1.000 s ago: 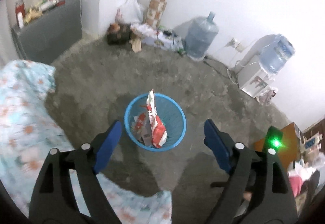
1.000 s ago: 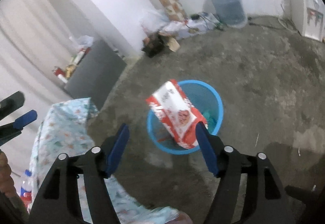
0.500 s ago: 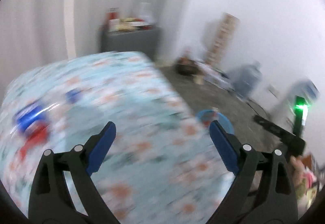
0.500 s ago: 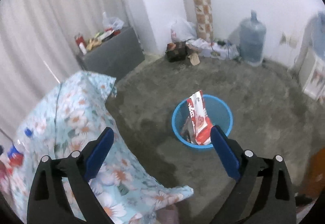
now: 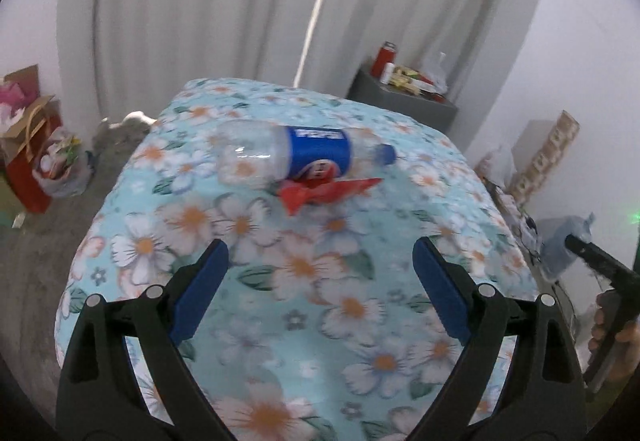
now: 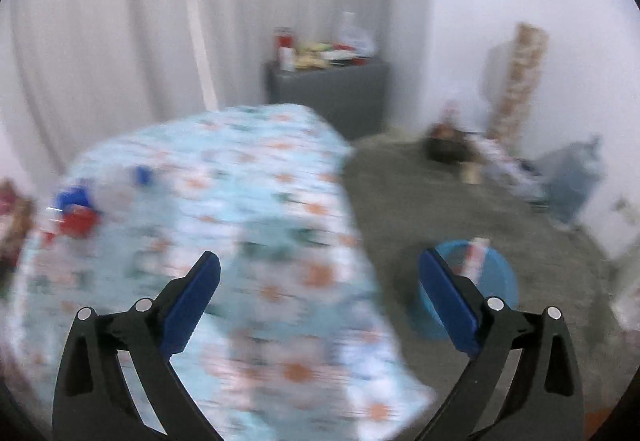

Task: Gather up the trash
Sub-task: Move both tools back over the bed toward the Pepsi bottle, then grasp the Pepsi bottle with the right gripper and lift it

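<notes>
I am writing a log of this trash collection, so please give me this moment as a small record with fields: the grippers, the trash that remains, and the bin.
left gripper: open, empty, above the floral cloth
right gripper: open, empty
plastic bottle: on its side on the cloth, blue label, blue cap
red wrapper: on the cloth, touching the bottle
blue bin: on the floor beside the table, a wrapper sticking out
right view: blurred
</notes>
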A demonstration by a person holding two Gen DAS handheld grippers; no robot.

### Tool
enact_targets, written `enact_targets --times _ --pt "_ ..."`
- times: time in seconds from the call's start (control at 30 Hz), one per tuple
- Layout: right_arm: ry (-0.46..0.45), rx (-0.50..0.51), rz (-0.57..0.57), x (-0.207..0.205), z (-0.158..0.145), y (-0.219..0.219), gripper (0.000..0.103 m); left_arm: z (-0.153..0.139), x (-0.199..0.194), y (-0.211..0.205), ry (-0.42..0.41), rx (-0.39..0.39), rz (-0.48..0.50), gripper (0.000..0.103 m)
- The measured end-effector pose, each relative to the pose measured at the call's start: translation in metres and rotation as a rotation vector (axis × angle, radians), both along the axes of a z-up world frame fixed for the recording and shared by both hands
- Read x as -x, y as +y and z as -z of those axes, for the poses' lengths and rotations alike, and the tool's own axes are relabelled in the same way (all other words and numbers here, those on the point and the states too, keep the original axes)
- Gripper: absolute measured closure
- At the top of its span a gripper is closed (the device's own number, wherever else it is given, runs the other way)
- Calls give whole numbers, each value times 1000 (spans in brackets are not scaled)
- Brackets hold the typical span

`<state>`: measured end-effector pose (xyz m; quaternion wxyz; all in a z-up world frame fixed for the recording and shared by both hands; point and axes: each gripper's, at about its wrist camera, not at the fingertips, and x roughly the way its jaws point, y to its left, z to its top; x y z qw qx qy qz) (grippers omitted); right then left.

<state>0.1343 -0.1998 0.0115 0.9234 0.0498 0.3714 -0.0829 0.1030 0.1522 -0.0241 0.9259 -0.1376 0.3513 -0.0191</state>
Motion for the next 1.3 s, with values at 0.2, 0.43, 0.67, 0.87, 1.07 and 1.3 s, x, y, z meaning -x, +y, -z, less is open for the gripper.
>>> enact_targets --times 0.2,0.43,0.67,0.87,1.07,1.3 --pt "39 -258 -166 -27 5 40 7 14 -8 18 -4 14 -28 14" --pt "183 -543 -291 -68 35 86 7 28 -16 45 -9 41 -80 14" --pt "225 -962 -354 -132 52 113 8 39 -20 70 8 72 -126 14" --pt "347 -1175 -263 -202 104 137 17 46 -19 75 19 88 -123 14" --pt "426 -1232 -169 -239 147 160 25 47 -19 76 19 94 -118 14" --pt "426 -1221 -118 -248 149 167 36 53 -20 79 31 106 -123 14"
